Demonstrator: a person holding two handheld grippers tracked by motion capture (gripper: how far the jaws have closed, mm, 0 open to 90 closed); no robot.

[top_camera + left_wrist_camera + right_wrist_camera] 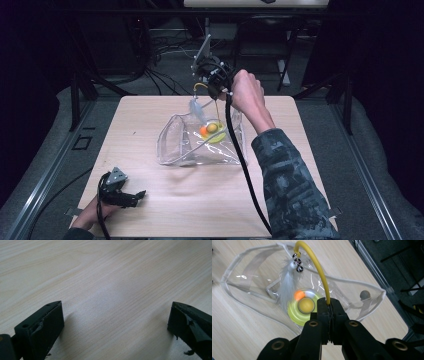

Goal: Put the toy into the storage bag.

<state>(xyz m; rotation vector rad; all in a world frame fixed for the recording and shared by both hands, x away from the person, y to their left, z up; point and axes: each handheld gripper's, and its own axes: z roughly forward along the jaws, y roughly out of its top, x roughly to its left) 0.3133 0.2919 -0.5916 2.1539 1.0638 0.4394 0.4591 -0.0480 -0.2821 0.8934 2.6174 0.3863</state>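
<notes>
At the near left corner of the table (pixel 150 210) our left gripper (pixel 131 196) rests low, jaws wide apart over bare wood, well away from the clear bag (pixel 200 142). Our right gripper (pixel 329 305) is far closer: it hangs above the bag, jaws clamped on the yellow wand (pixel 317 265), which arcs up and away, its white feather (pixel 287 285) drooping toward the yellow-green disc (pixel 303 306) directly beneath.

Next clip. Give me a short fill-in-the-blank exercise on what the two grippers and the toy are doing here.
1. The right gripper is shut on a thin ____ wand.
2. A white ____ hangs from the wand's far end.
3. The toy sits over a ____ plastic pouch.
4. The left gripper has its jaws ____ above the wooden table.

Missing words: yellow; feather; clear; open
</notes>
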